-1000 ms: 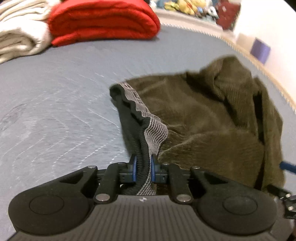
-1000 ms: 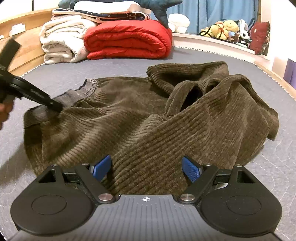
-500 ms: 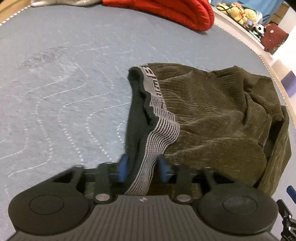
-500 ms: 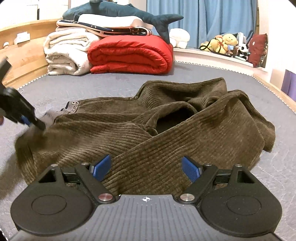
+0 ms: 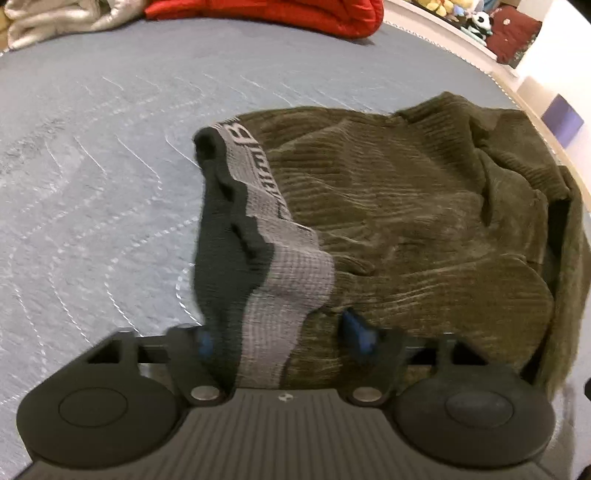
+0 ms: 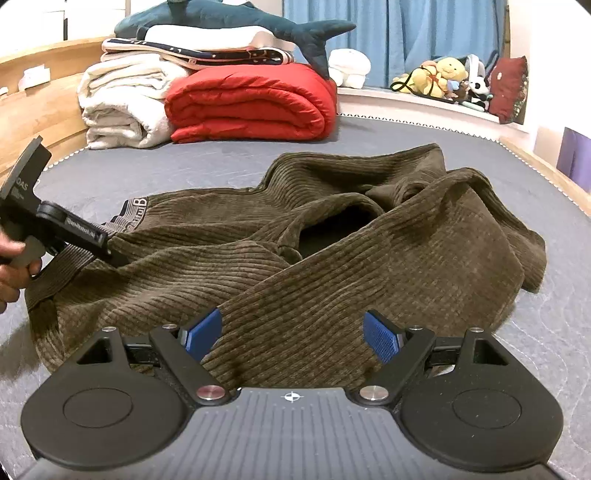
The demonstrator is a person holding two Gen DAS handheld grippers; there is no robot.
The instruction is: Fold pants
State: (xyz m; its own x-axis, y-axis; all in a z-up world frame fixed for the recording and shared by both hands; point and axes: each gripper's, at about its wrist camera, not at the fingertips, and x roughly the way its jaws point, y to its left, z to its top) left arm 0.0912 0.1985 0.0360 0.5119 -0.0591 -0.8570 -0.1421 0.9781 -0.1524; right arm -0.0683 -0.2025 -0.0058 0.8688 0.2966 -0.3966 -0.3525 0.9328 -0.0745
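Left gripper (image 5: 280, 336): on my left wrist view its fingers stand apart, blue pads well separated. The grey waistband (image 5: 291, 273) runs down between them, but neither pad presses it, so I read this one as released. In the right wrist view I see the same tool (image 6: 70, 232) at the left, its tip at the waistband, a hand (image 6: 11, 266) on its handle.

Pants (image 6: 295, 251): olive-brown corduroy, lying rumpled across the middle of the grey mattress (image 5: 92, 155). The waistband end sits toward the mattress's left side, its dark lining turned outward. The legs bunch in loose folds toward the right edge, one leg draped over the other.

Right gripper (image 6: 293, 334): fingers spread wide, both blue pads bare. It sits low over the near part of the pants, with corduroy showing between the pads. Nothing is grasped.

Far edge of the mattress, left to right: folded cream blanket (image 6: 122, 107), red rolled quilt (image 6: 251, 103), and a blue shark plush (image 6: 229, 18) on top of the pile.

Ledge beyond the far right corner: small stuffed toys (image 6: 443, 79) and a dark red cushion (image 6: 511, 88).
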